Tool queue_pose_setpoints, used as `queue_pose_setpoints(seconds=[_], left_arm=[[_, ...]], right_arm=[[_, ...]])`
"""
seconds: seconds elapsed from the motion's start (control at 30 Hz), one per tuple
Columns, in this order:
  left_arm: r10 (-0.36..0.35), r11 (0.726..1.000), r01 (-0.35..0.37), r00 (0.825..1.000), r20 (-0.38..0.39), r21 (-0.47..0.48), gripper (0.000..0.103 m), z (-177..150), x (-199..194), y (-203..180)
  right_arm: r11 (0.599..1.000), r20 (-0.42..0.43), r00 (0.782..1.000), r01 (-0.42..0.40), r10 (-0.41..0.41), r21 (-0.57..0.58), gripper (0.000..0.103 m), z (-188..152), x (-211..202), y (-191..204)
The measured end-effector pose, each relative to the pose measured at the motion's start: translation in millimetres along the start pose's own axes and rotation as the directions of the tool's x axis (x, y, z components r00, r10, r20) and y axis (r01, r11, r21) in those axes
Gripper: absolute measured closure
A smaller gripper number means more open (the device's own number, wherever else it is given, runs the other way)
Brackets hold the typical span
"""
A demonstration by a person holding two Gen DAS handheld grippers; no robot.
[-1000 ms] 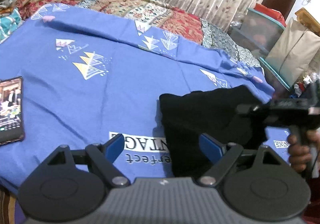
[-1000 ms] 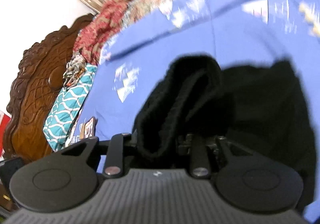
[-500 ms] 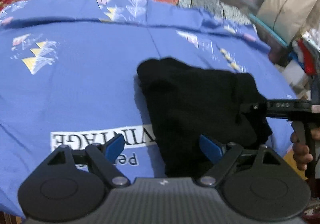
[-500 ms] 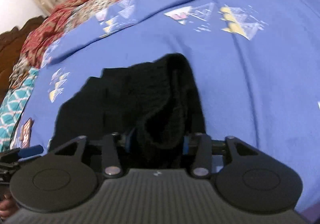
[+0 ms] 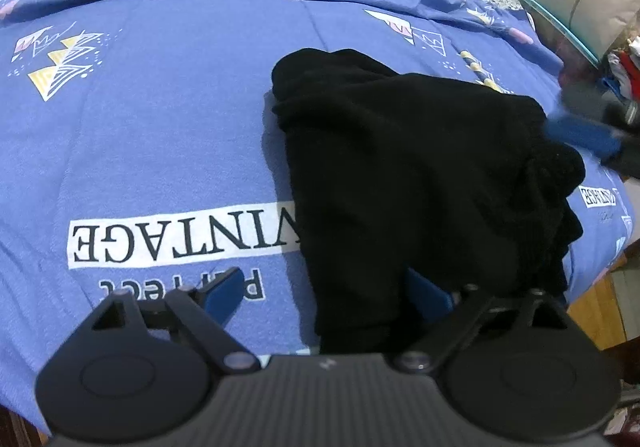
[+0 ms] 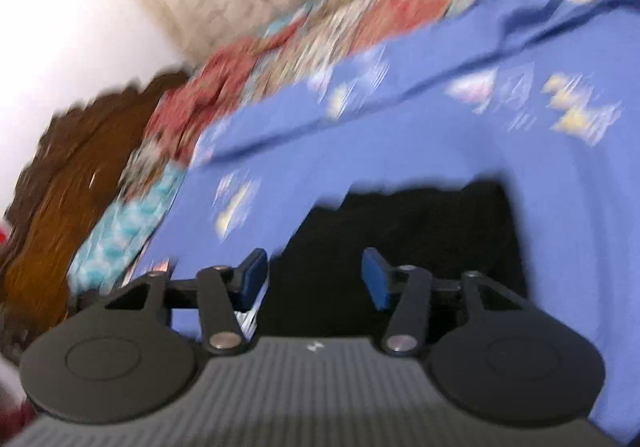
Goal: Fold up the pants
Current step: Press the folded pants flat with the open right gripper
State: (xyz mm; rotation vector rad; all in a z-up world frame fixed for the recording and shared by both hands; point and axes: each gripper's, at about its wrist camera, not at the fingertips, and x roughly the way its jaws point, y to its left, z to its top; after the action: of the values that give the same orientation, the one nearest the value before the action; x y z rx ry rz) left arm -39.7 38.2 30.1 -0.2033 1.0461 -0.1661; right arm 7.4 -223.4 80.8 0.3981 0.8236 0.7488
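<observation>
Black pants point(image 5: 408, 175) are left bundled on blue sheet point(image 5: 160, 151); left gripper point(image 5: 332, 291) is spread wide over near edge for next fold, nothing gripped; right gripper point(image 6: 314, 279), jaws just opened w/ nothing between, is kept clear.

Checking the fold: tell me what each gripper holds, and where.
Nothing is held. The right gripper has just opened, clear of the black pants; the left gripper stands open over their near edge.

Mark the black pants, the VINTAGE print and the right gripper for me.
black pants point(image 5: 404, 183), left wrist view, middle of the folded pile.
VINTAGE print point(image 5: 176, 233), left wrist view, centre of the white band.
right gripper point(image 6: 315, 279), right wrist view, midway between fingertips.
</observation>
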Motion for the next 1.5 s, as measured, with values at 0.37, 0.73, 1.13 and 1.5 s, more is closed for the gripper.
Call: queue_pose_setpoints(seconds=[0.37, 0.73, 1.13, 1.5], left_arm=[[0.016, 1.000, -0.016, 1.000, -0.001, 0.014, 0.002, -3.0, 10.0, -0.8], [-0.125, 0.983, 0.143, 0.981, 0.148, -0.114, 0.005, 8.3, -52.6, 49.9], [-0.111, 0.993, 0.110, 0.994, -0.015, -0.044, 0.009, -1.0, -3.8, 8.1], [-0.130, 0.990, 0.130, 0.991, -0.009, -0.062, 0.009, -3.8, -9.2, 15.0]], right_arm=[[0.983, -0.127, 0.984, 0.143, -0.128, 0.113, 0.070, -36.2, 22.3, -47.8], [0.987, -0.188, 0.977, -0.118, 0.097, -0.107, 0.066, -41.1, 2.9, 3.8], [0.998, -0.315, 0.949, -0.008, 0.027, 0.061, 0.103, -48.3, 67.4, -49.7], [0.999, -0.240, 0.970, -0.043, 0.048, 0.024, 0.084, -44.3, 14.0, -33.2]])
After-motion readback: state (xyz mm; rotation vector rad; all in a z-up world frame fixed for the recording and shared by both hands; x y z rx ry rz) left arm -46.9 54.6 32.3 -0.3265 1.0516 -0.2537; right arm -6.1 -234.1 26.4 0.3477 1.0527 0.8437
